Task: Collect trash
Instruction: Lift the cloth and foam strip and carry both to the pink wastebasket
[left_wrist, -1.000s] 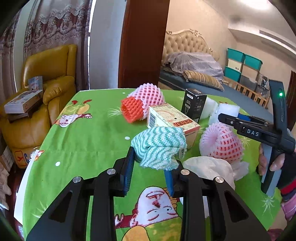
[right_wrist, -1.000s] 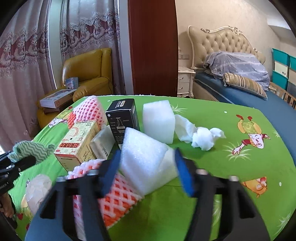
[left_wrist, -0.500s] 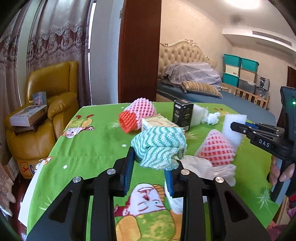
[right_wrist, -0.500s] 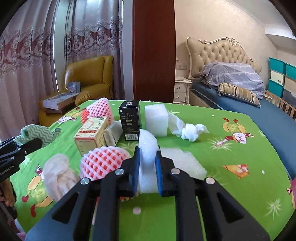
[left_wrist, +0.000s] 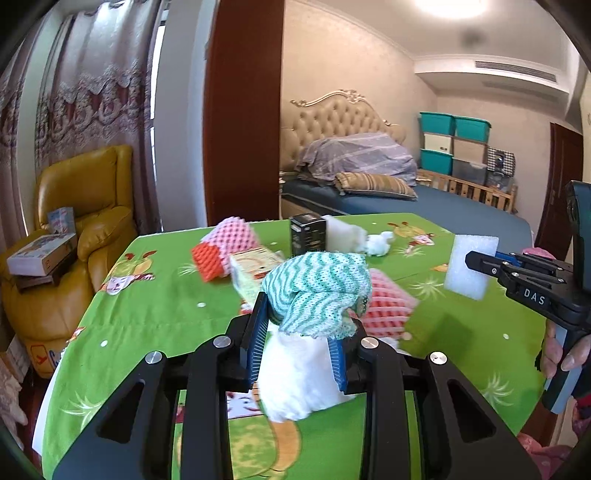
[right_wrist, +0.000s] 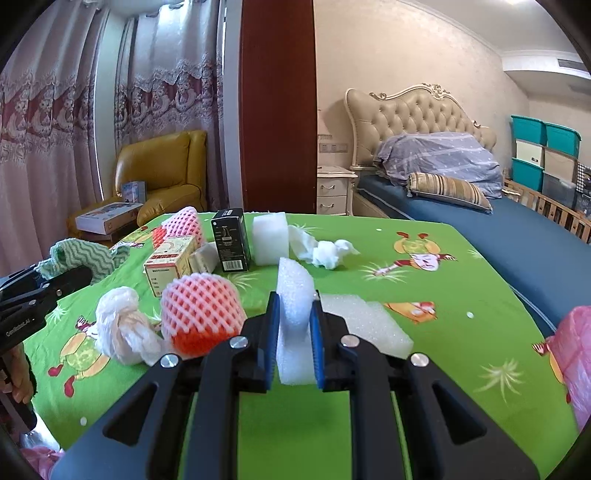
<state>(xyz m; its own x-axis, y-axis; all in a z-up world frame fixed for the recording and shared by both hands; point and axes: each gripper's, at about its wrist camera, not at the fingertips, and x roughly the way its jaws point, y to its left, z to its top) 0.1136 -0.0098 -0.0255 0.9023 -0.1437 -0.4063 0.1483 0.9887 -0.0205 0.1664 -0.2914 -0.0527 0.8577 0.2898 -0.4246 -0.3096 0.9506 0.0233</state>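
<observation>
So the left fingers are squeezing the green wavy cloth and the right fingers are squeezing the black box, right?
Not quite. The right fingers squeeze a white foam piece; the black box stands untouched on the table, as the right wrist view shows. The green wavy cloth part is right.

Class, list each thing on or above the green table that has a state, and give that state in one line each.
Left claw: shut on green-and-white cloth, lifted.
Right claw: shut on white foam piece, squeezed.
Black box: upright.
Yellow carton: lying on its side.
White foam block: standing behind the box.
Red foam net: resting on the table.
Tissue: crumpled.
White plastic bag: crumpled.
</observation>
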